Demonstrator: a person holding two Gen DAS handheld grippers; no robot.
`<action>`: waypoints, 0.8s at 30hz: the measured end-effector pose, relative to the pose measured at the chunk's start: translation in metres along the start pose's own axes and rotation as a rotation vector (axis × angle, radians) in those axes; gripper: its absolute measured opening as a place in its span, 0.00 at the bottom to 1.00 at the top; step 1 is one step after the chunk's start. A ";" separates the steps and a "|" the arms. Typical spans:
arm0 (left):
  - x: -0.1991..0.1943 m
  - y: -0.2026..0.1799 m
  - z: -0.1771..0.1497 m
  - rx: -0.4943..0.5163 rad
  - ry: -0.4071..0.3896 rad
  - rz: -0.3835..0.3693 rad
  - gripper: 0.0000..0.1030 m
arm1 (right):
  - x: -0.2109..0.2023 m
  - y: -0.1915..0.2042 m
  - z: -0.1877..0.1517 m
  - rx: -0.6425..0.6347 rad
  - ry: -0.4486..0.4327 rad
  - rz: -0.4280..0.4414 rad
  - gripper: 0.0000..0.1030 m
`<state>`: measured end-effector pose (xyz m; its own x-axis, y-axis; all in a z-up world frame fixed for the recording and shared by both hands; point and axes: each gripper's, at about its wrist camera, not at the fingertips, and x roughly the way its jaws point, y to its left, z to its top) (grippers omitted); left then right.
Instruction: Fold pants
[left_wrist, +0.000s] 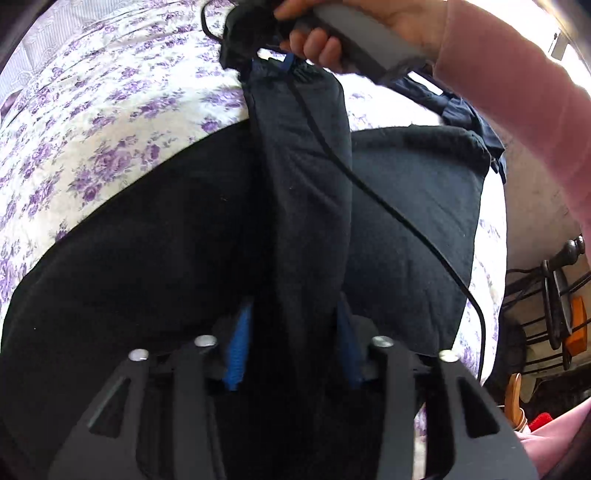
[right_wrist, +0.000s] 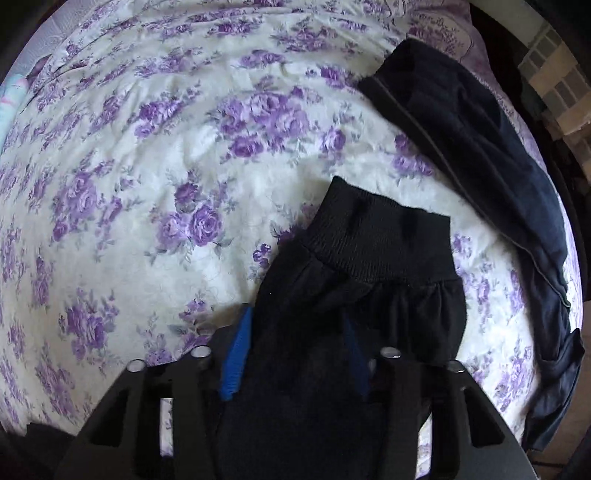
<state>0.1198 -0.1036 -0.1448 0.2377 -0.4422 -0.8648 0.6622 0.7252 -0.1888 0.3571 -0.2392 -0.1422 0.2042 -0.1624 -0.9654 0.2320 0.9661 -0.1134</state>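
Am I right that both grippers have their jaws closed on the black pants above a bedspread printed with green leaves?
Not quite: the bedspread is white with purple roses, as the right wrist view shows. The rest holds: the left gripper and the right gripper each have their jaws closed on the black pants.

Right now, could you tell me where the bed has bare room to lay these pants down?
The floral bedspread lies bare left of the black pants' ribbed cuff. It is crowded on the right, where a dark navy garment runs along the bed's edge.
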 end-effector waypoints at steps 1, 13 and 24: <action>0.000 0.002 -0.001 -0.007 -0.007 -0.004 0.29 | -0.003 -0.002 -0.003 0.001 -0.007 0.007 0.15; -0.022 -0.027 -0.005 0.113 -0.064 -0.112 0.08 | -0.141 -0.119 -0.083 0.163 -0.312 0.430 0.06; -0.046 -0.064 -0.045 0.212 -0.125 -0.173 0.08 | -0.065 -0.274 -0.290 0.520 -0.469 0.818 0.06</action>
<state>0.0347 -0.1063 -0.1136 0.1850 -0.6208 -0.7618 0.8312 0.5124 -0.2157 0.0048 -0.4347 -0.1167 0.7996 0.3270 -0.5037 0.2123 0.6307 0.7464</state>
